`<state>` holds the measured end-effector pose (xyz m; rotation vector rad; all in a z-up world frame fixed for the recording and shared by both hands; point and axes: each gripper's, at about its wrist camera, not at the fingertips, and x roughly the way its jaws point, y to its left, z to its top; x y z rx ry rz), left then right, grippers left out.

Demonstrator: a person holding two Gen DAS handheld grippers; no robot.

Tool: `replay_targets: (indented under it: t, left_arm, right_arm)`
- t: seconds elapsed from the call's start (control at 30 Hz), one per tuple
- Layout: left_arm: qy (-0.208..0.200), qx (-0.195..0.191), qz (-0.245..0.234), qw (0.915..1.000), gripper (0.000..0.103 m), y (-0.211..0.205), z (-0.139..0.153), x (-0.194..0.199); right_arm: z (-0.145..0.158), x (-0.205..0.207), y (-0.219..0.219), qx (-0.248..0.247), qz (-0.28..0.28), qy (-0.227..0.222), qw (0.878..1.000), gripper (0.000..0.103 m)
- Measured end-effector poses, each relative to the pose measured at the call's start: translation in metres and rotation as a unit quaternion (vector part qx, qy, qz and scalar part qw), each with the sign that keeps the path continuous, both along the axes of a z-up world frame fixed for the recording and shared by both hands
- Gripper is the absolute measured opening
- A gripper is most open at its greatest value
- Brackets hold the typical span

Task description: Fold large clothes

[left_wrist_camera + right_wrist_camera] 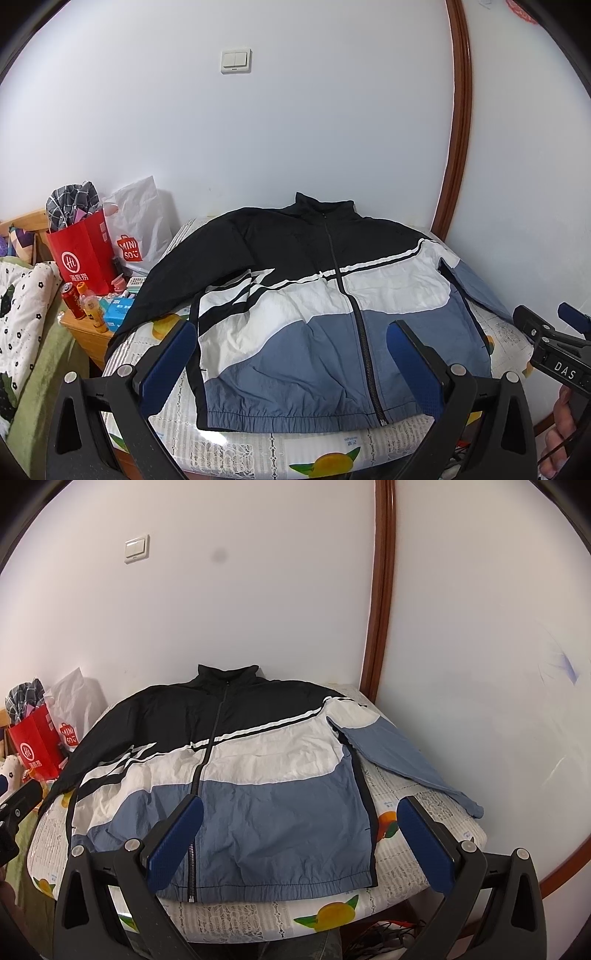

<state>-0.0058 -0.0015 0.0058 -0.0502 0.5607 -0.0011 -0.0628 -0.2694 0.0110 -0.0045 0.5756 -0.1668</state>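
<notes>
Jacket laid flat, zipped, on tabletop; both tools held above its near edge, empty.

Jacket (314, 302) in black, white and blue lies front up on fruit-print tabletop (258, 450); left tool (291, 365) jaws wide apart, gripping nothing; right tool (301, 842) likewise spread and empty, its body marked "DAS"; white bag (129, 229) reads "MINISO"; red bag (83, 254) carries "HL" logo.

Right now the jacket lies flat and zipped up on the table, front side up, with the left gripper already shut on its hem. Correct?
Not quite. In the left wrist view the left gripper is open, holding nothing. The jacket does lie flat, zipped, front up on the table.
</notes>
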Motion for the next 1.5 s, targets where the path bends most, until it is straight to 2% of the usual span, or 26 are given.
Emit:
replay_targets:
  t: [1.2,1.5]
  left_arm:
    - [-0.003,0.007,0.022,0.9997,0.103,0.006,0.005,-0.004]
    - [-0.016,-0.009,-0.004,0.9998,0.103,0.014,0.007,0.004]
  right_arm:
    - [-0.001,0.001,-0.001,-0.004,-0.005,0.003,1.0,0.103]
    - [0.0,0.011,-0.001,-0.008,-0.005,0.008,1.0,0.103]
